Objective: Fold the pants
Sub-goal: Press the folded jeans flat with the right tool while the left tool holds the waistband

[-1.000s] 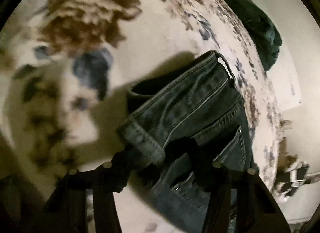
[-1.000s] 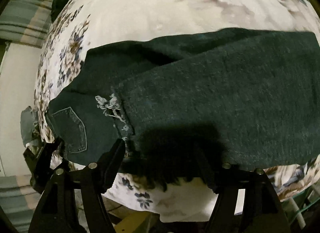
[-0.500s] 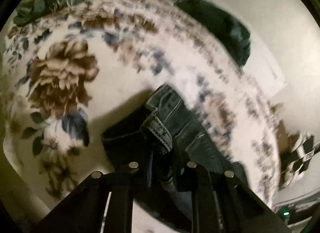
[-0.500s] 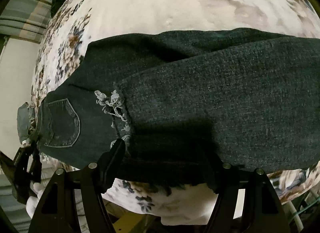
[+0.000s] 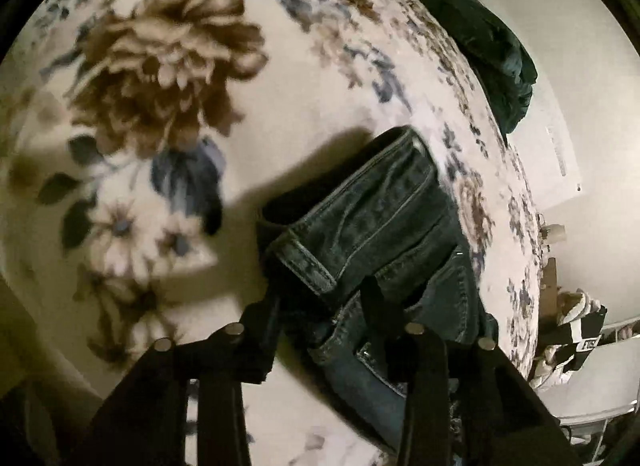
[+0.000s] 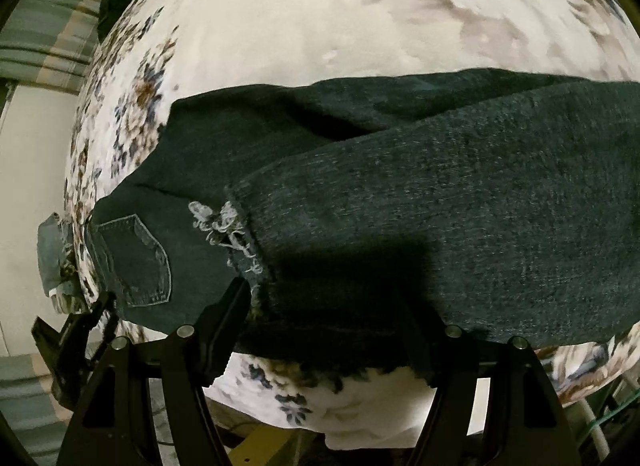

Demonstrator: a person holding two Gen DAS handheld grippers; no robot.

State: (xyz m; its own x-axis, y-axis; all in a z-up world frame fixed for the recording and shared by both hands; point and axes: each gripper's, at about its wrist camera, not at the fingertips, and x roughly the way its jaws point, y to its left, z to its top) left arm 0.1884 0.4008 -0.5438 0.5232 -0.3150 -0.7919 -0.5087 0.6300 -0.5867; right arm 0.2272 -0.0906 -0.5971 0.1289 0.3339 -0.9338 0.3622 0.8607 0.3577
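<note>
Dark denim pants (image 6: 400,193) lie across the floral bedspread (image 6: 320,25), legs doubled over with a frayed hem (image 6: 232,234) near a back pocket (image 6: 140,262). My right gripper (image 6: 328,306) is open, its fingers straddling the near edge of the folded leg. In the left wrist view the waistband end (image 5: 360,221) is bunched and raised off the bedspread (image 5: 160,105). My left gripper (image 5: 320,306) is open around the waistband belt edge, fingers apart on either side.
A dark green garment (image 5: 492,53) lies at the far edge of the bed by the wall. The left gripper (image 6: 72,342) shows at the left edge of the right wrist view. The bed's front edge (image 6: 340,422) drops off below the right gripper.
The left gripper was shut on the waistband half a second ago and has opened. Its view swung back down over the bedspread. The right gripper stayed put.
</note>
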